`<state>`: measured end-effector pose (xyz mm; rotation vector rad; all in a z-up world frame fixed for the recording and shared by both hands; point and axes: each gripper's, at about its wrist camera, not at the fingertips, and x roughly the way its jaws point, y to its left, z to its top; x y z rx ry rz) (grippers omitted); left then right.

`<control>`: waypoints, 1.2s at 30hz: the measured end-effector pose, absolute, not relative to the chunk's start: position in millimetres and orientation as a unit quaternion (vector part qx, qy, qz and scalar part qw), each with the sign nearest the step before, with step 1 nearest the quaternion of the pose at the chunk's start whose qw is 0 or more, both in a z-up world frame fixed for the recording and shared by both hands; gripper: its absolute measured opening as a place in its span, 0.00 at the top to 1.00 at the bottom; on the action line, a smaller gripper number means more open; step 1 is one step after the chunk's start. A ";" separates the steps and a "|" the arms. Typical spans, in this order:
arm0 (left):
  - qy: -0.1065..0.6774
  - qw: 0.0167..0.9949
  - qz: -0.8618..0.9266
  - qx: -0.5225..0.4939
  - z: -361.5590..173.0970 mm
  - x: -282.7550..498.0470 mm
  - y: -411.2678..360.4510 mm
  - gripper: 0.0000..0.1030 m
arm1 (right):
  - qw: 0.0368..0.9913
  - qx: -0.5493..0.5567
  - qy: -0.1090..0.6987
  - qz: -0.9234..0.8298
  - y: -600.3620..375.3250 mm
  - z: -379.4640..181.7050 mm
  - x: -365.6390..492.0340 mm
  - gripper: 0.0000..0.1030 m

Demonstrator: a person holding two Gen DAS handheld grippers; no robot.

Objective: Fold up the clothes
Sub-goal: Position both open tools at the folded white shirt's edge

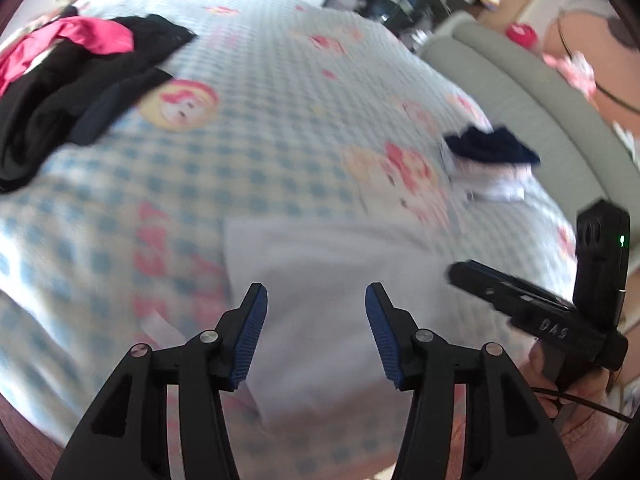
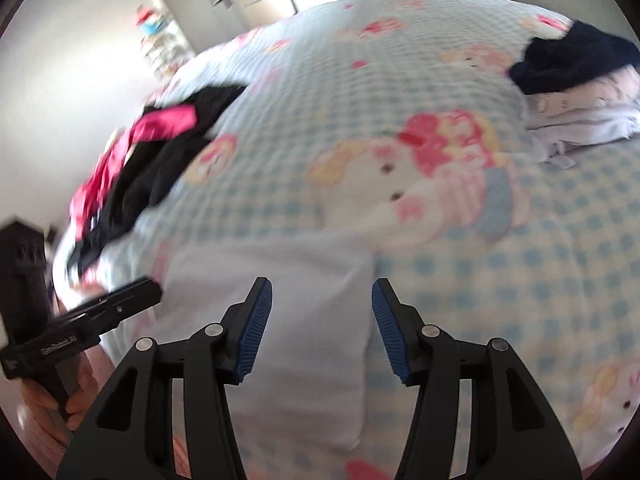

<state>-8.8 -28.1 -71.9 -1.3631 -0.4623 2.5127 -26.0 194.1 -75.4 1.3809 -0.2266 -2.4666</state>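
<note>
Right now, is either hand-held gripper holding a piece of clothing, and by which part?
Neither. The left hand-held gripper and right hand-held gripper are both open above the white garment, pinching nothing.

Folded garment [image 1: 320,300] on bed [image 1: 260,152]; clothes heap [image 1: 80,80] far-left, stack [image 1: 488,168] far-right.

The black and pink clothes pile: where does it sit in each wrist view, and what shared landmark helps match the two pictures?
Left wrist: black and pink clothes pile at upper left, on the checked bedspread.
Right wrist: same pile at middle left, by the bed's edge.
Shared landmark: the pale garment spread flat ahead of both grippers.
</note>
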 end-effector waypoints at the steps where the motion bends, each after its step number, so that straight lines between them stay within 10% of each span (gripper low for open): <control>1: -0.153 0.115 0.858 -0.477 -80.2 -6.7 -26.4 0.48 | 0.155 0.490 -0.070 -0.855 188.9 -82.0 -22.1 0.47; 36: -0.232 0.074 0.824 -0.512 -90.2 58.5 -93.6 0.45 | 0.123 0.518 -0.085 -0.842 233.1 -88.6 18.5 0.44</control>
